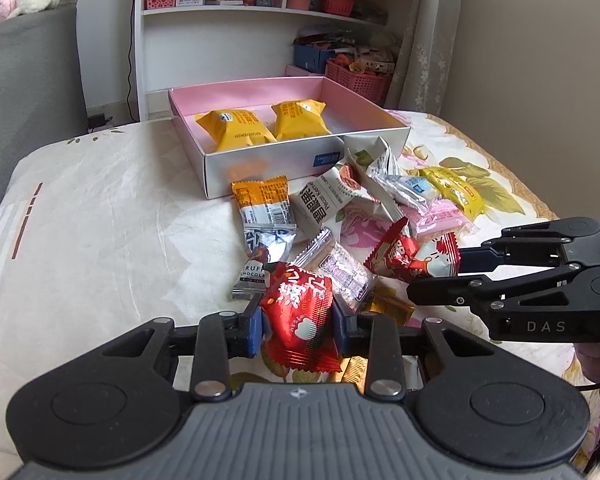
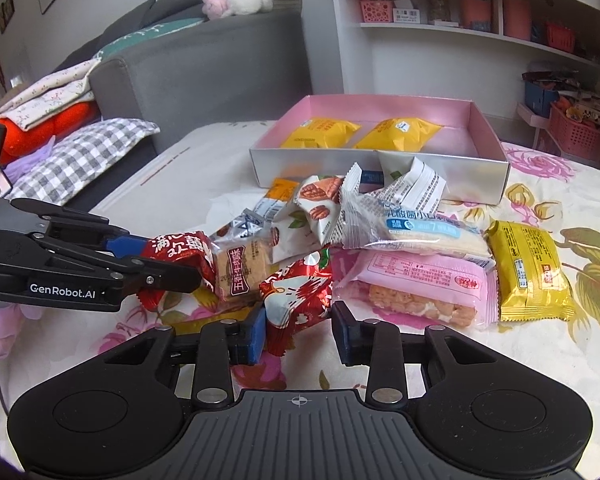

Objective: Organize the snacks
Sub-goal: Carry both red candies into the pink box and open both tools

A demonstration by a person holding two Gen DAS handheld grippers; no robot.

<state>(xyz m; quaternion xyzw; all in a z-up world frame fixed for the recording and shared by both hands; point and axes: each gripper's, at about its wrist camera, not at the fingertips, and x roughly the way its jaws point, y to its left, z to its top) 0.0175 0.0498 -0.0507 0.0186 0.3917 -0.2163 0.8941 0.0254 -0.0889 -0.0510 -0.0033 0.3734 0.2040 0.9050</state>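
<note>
red foil sits pinched at both ends of the job: the left gripper [image 1: 297,330] squeezes one red packet [image 1: 300,320] between its blue pads, and the right gripper [image 2: 297,334], nearly closed, appears to nip a second red packet [image 2: 295,300] by its edge. both lie at the near side of the snack pile [image 2: 380,232], short of the pink box [image 2: 484,140]. lifting each straight up before carrying it over the box's near wall should keep neighbouring wrappers from dragging along.

Loose snack packets [image 2: 400,228] heaped before pink-lined box [image 1: 380,118], 2 yellow packets [image 1: 235,130] inside
</note>
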